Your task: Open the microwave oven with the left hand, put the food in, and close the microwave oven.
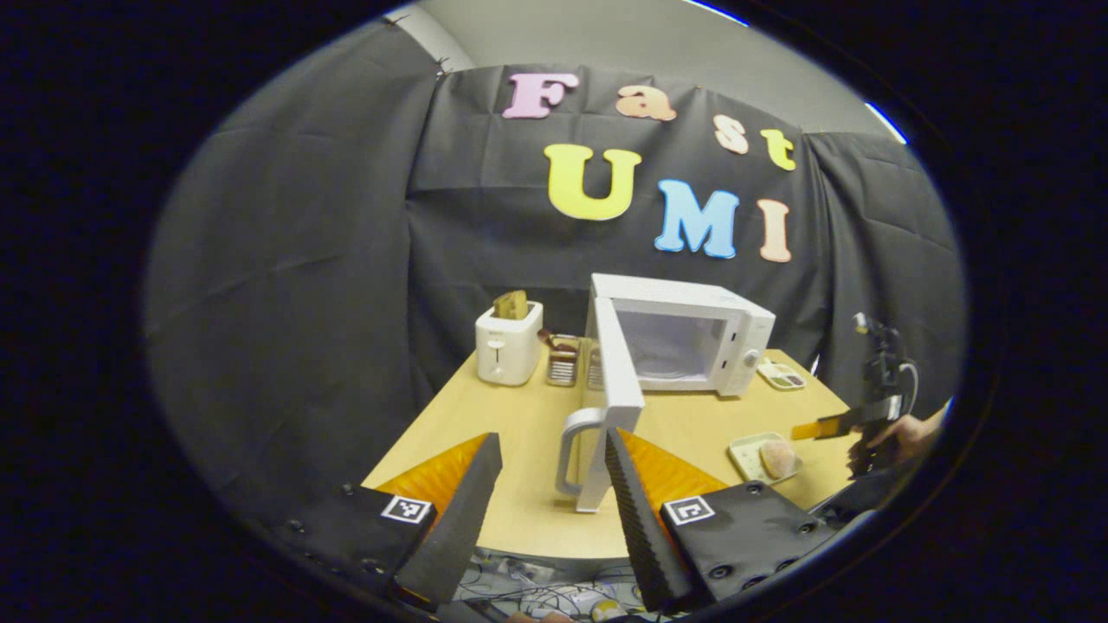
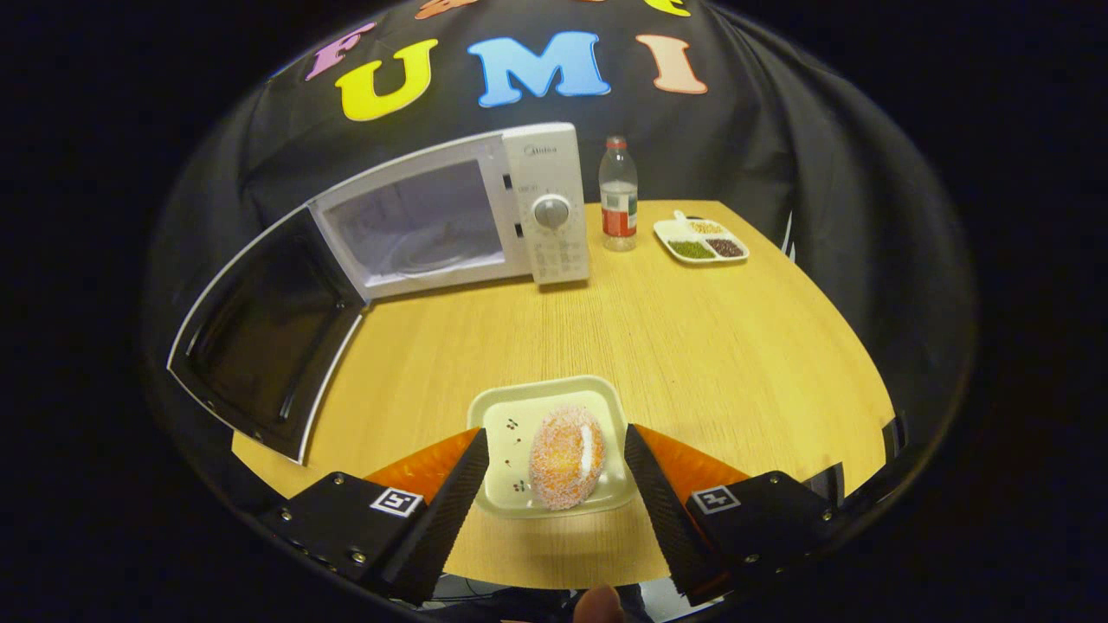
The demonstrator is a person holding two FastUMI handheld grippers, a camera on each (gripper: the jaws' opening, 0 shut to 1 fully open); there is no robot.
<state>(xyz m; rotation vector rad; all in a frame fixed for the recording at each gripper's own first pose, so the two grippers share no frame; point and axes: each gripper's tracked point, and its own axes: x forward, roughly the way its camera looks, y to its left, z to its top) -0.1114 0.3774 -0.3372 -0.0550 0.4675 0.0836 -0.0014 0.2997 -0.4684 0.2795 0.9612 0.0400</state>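
Our right gripper (image 2: 554, 467) spreads its fingers wide around the sugared doughnut (image 2: 567, 456) on its tray (image 2: 519, 415); our left gripper (image 1: 551, 480) is wide open beside the door handle (image 1: 573, 450). Farther across the counter (image 2: 710, 346), the microwave oven (image 2: 450, 216) stands open.

The microwave oven (image 1: 692, 337) stands on the wooden table (image 1: 519, 424) with its door (image 1: 616, 389) swung open. The door handle (image 1: 576, 450) lies between the parted fingers of the left gripper (image 1: 551, 467), untouched. The right gripper (image 1: 818, 429) hovers above a tray (image 1: 746, 454) bearing food (image 1: 777, 459).
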